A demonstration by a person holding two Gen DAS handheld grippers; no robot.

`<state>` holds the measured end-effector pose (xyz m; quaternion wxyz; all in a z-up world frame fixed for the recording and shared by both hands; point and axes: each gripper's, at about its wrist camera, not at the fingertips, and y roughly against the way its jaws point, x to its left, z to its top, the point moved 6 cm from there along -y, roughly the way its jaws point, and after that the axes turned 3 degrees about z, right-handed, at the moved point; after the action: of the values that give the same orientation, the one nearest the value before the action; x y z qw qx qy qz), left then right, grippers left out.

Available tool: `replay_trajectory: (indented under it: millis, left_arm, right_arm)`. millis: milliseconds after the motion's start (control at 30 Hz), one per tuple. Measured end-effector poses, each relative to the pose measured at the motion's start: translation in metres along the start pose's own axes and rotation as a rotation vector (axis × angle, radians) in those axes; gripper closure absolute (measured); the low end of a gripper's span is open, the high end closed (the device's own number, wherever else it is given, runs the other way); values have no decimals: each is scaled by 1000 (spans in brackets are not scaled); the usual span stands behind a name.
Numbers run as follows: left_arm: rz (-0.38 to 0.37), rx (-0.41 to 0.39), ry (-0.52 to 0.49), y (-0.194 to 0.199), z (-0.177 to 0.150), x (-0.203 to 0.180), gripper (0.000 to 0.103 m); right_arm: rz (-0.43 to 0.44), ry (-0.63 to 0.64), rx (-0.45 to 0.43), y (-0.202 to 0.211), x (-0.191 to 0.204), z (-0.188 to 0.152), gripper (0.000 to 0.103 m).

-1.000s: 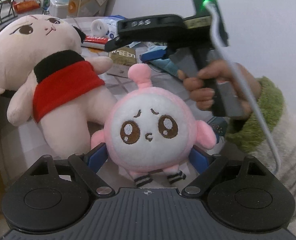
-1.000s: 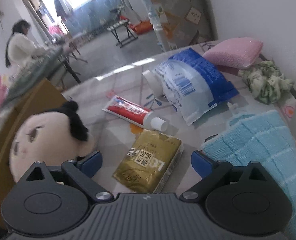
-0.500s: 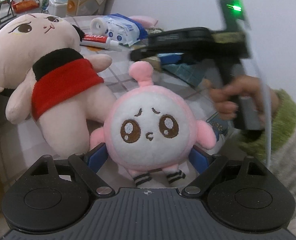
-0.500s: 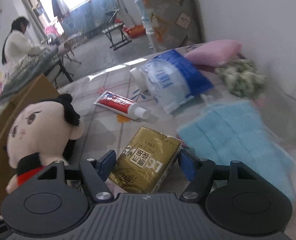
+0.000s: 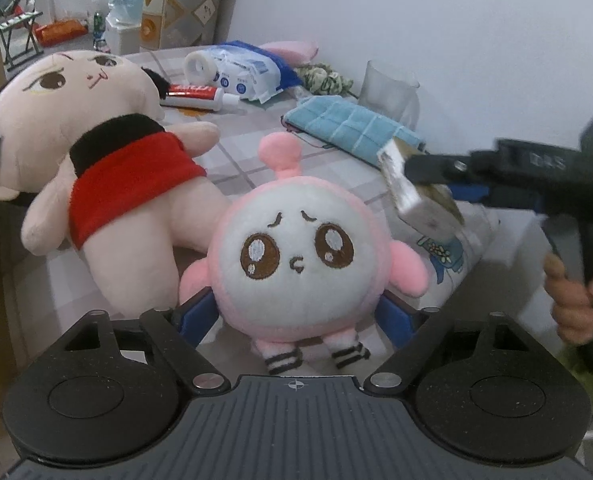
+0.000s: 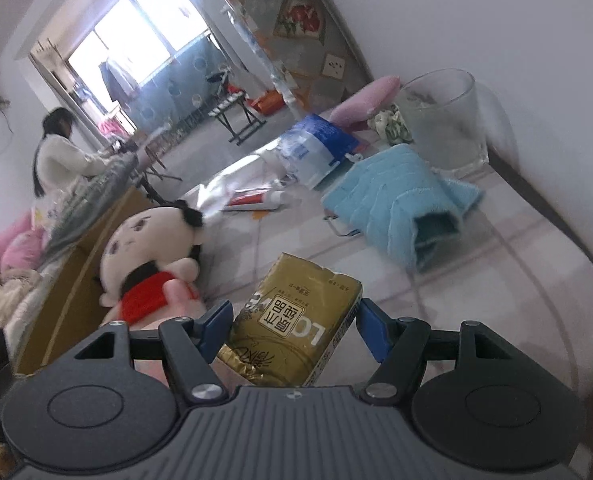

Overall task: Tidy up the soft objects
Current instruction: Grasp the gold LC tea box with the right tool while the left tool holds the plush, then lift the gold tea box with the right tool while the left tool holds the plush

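Observation:
My left gripper (image 5: 298,312) is shut on a round pink-and-white plush (image 5: 302,254) and holds it just above the table. My right gripper (image 6: 294,322) is shut on a gold tissue pack (image 6: 296,320) and holds it lifted above the table; the pack also shows in the left wrist view (image 5: 414,190) at the right. A big doll in a red top (image 5: 96,152) lies on its back at the left, also in the right wrist view (image 6: 148,264). A blue towel (image 6: 396,204) lies folded by the wall.
A glass cup (image 6: 444,120) stands by the wall. A toothpaste tube (image 5: 200,96), a blue-white wipes bag (image 5: 240,70), a pink pad (image 6: 366,98) and a green cloth (image 5: 322,78) lie at the far end. A cardboard box (image 6: 76,280) stands to the left.
My right gripper closed on the gold tissue pack, lifted it off the table and pulled back to the right. The left gripper still holds the pink plush in place.

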<state>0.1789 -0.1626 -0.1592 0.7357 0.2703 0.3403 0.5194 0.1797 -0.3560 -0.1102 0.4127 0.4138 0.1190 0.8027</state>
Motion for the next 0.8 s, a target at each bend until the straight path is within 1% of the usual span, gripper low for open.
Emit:
replay_trajectory:
  millis: [167, 333, 433, 533, 600, 700, 800]
  left_arm:
    - [2, -28, 2, 19, -2, -1, 22]
    - [-25, -97, 31, 51, -1, 2, 23]
    - [-43, -129, 64, 65, -1, 8, 25]
    - [-34, -139, 63, 67, -4, 12, 26]
    - [-34, -119, 68, 60, -10, 16, 26]
    - [-63, -132, 100, 62, -14, 23, 26]
    - [-64, -116, 97, 60, -15, 25, 26]
  right_arm:
    - [49, 7, -31, 22, 22, -12, 55]
    - [111, 49, -74, 40, 57, -13, 55]
    - [128, 83, -86, 42, 77, -16, 55]
    - [124, 84, -64, 30, 87, -25, 55]
    - [124, 61, -32, 19, 86, -34, 55]
    - [127, 19, 13, 4, 84, -46, 56]
    - [145, -21, 16, 3, 78, -48, 56]
